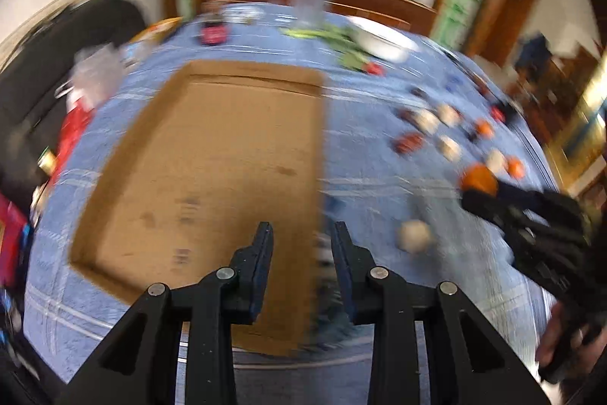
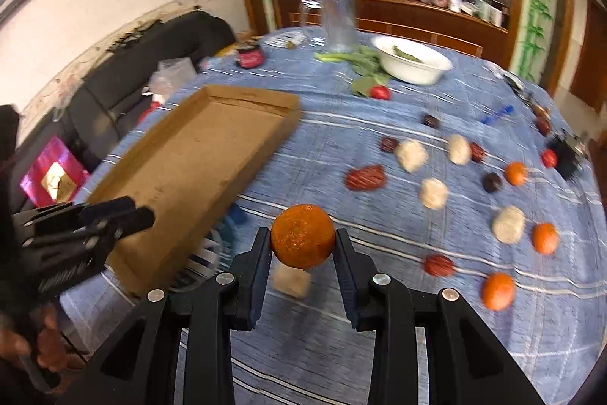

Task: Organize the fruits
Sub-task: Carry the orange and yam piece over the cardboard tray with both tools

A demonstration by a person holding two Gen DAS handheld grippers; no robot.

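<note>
The right gripper (image 2: 302, 245) is clenched on an orange (image 2: 302, 236), its 2 fingers pressed against the fruit's sides and lifting it clear of the blue striped tablecloth (image 2: 341, 124). The same orange (image 1: 478, 179) shows at that gripper's tip (image 1: 470, 196) in the left wrist view, to the right of the cardboard tray (image 1: 212, 185).

The left gripper (image 1: 302, 245) has its fingers drawn close together with nothing between them, hanging over the near right edge of the tray. In the right wrist view this gripper (image 2: 140, 217) sits at the tray's (image 2: 197, 177) near end, and whether it touches the cardboard cannot be told. A hand (image 2: 45, 348) grips its handle.

The tray lies flat on the tablecloth, with bare cardboard inside. To the right of the tray, spread well apart, lie more oranges (image 2: 498, 291), pale round fruits (image 2: 508, 224) and dark red dates (image 2: 365, 178). One pale lump (image 2: 291, 282) sits just below the held orange, right of the tray's near corner. Beyond the tray's far right corner stand a white bowl (image 2: 411, 61), green leaves (image 2: 364, 59) and a clear jug (image 2: 337, 21).
</note>
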